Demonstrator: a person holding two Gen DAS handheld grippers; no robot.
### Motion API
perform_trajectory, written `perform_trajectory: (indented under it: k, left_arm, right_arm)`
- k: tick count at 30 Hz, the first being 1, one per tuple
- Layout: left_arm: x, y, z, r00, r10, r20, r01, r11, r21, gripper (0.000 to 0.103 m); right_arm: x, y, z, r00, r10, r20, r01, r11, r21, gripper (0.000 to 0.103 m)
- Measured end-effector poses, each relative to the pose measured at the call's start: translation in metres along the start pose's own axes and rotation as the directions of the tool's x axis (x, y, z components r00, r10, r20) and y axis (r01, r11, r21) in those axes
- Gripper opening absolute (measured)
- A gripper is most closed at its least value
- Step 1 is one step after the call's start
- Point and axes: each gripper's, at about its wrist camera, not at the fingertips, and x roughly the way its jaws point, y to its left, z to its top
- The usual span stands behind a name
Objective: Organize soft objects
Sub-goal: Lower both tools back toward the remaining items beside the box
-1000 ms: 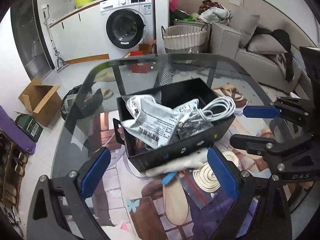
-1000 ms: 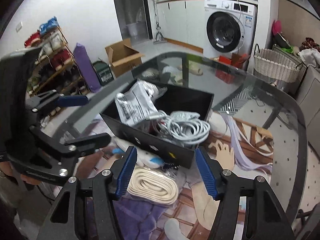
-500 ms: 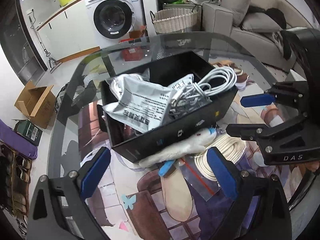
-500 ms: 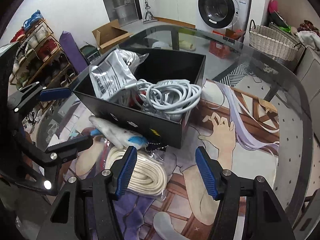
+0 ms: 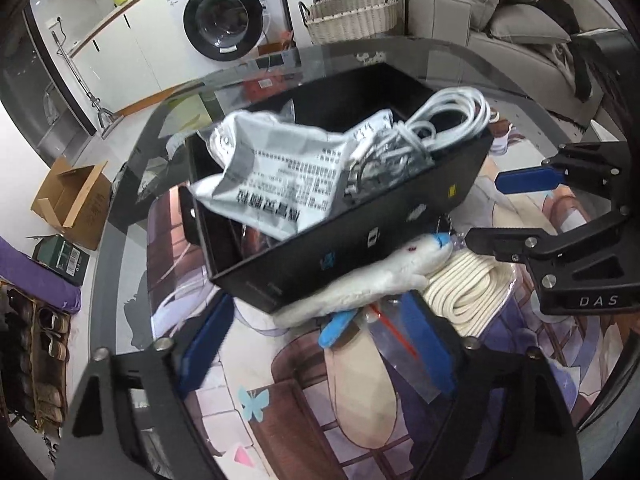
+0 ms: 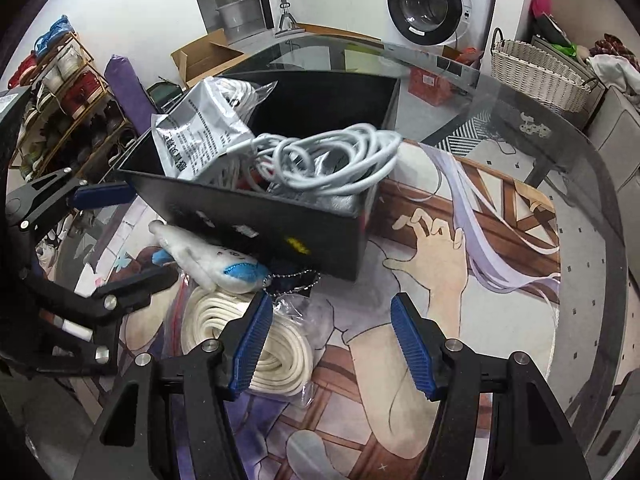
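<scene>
A black box [image 5: 360, 240] [image 6: 280, 224] holds a grey printed bag [image 5: 280, 184] [image 6: 196, 132] and a coil of white cable [image 5: 444, 120] [image 6: 328, 160]. A white plush toy with blue tips [image 5: 372, 284] [image 6: 212, 256] lies against the box's near wall. A coil of cream rope in a clear bag [image 5: 468, 292] [image 6: 256, 344] lies beside it. My left gripper [image 5: 316, 356] is open just in front of the plush. My right gripper [image 6: 332, 344] is open and empty, over the rope's edge; it also shows in the left wrist view [image 5: 500, 212].
Everything sits on a round glass table [image 6: 580, 184] covered by a printed anime mat [image 6: 460, 264]. Beyond are a washing machine [image 5: 228, 24], a wicker basket [image 5: 352, 20], a sofa [image 5: 520, 40], a cardboard box [image 5: 72, 200] and a shoe rack [image 6: 60, 92].
Both grippers have moved closer to the box and down toward the plush and rope. Both stay open and empty.
</scene>
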Motion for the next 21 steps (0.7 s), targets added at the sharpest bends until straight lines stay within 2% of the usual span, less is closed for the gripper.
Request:
perform_trajectory:
  k: [1, 2, 3, 4, 6, 7, 9, 11, 15, 17, 18, 21]
  left_arm:
    - [0.001, 0.000, -0.001, 1.000, -0.001, -0.009, 0.001, 1.000, 0.000, 0.060]
    - [0.003, 0.001, -0.002, 1.000, -0.008, -0.024, 0.008, 1.000, -0.002, 0.056]
    - [0.004, 0.002, -0.002, 0.999, -0.014, -0.036, 0.014, 1.000, -0.004, 0.043]
    - [0.007, 0.003, -0.003, 0.998, -0.023, -0.053, 0.022, 1.000, -0.011, 0.037]
    - [0.011, 0.006, -0.005, 0.995, -0.048, -0.087, 0.046, 0.999, -0.023, 0.033]
    - [0.011, 0.006, -0.007, 0.995, -0.050, -0.090, 0.048, 0.999, -0.023, 0.023]
    - [0.008, 0.004, -0.010, 0.995, -0.044, -0.086, 0.043, 0.999, -0.009, 0.010]
    - [0.006, 0.004, -0.012, 0.995, -0.047, -0.089, 0.047, 0.999, 0.002, 0.006]
    - [0.002, 0.008, -0.019, 0.990, -0.093, -0.110, 0.092, 0.996, -0.012, 0.006]
    - [-0.007, 0.009, -0.020, 0.993, -0.086, -0.077, 0.086, 0.996, -0.004, 0.009]
    - [-0.010, 0.008, -0.018, 0.994, -0.092, -0.066, 0.092, 0.996, -0.004, 0.015]
    - [-0.023, 0.008, -0.016, 0.992, -0.127, -0.018, 0.127, 0.992, 0.009, 0.046]
  right_arm:
    - [0.001, 0.000, -0.001, 1.000, -0.001, -0.001, 0.001, 1.000, -0.001, 0.063]
    - [0.002, 0.001, -0.001, 1.000, -0.002, -0.001, 0.002, 1.000, -0.004, 0.063]
    - [0.002, 0.001, -0.001, 1.000, -0.003, -0.001, 0.003, 1.000, -0.005, 0.063]
    - [0.003, 0.002, -0.002, 1.000, -0.002, -0.002, 0.001, 1.000, -0.005, 0.063]
    - [0.004, 0.003, -0.002, 1.000, 0.000, -0.006, 0.000, 1.000, -0.010, 0.063]
    - [0.004, 0.004, -0.003, 1.000, 0.000, -0.007, 0.000, 1.000, -0.012, 0.063]
    - [0.004, 0.006, -0.003, 1.000, 0.001, -0.008, -0.001, 1.000, -0.015, 0.063]
    - [0.004, 0.007, -0.004, 1.000, 0.003, -0.008, -0.003, 1.000, -0.015, 0.063]
    - [-0.001, 0.005, -0.004, 1.000, 0.008, -0.003, -0.008, 1.000, -0.010, 0.063]
    - [-0.005, 0.001, -0.001, 1.000, -0.003, 0.016, 0.003, 1.000, -0.005, 0.063]
    - [-0.007, -0.002, 0.001, 1.000, -0.007, 0.025, 0.007, 1.000, 0.003, 0.063]
    - [-0.011, -0.006, 0.006, 0.999, -0.010, 0.039, 0.009, 1.000, 0.019, 0.063]
